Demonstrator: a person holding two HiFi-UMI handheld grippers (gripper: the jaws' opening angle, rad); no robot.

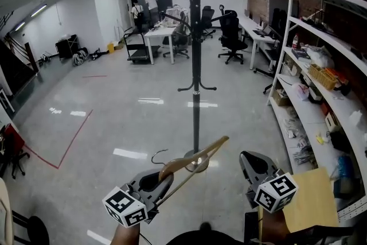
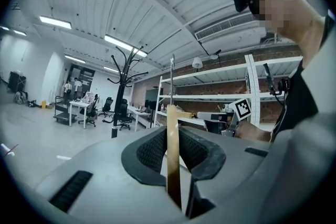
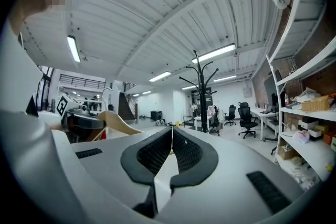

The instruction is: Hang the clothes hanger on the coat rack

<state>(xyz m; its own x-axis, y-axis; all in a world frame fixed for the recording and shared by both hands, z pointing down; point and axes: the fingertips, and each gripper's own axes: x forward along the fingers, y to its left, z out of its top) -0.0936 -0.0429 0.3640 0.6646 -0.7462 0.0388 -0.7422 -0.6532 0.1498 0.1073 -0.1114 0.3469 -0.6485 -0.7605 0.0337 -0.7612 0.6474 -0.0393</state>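
A wooden clothes hanger [image 1: 195,160] with a metal hook [image 1: 158,154] is held level in front of me. My left gripper [image 1: 167,174] is shut on it, and its flat wooden bar [image 2: 172,155] stands upright between the pads. My right gripper [image 1: 246,158] hovers beside the hanger's right end, shut with nothing between its jaws [image 3: 171,134]. The tall black coat rack [image 1: 196,49] stands on the floor straight ahead, some way beyond both grippers. It also shows in the left gripper view [image 2: 121,92] and the right gripper view [image 3: 202,94].
White shelving [image 1: 321,66] loaded with boxes and clutter runs along the right wall. A cardboard sheet [image 1: 312,198] lies at the lower right. Desks and office chairs [image 1: 231,37] stand behind the rack, with people [image 1: 144,8] at the far end. Red tape [image 1: 71,143] marks the floor at left.
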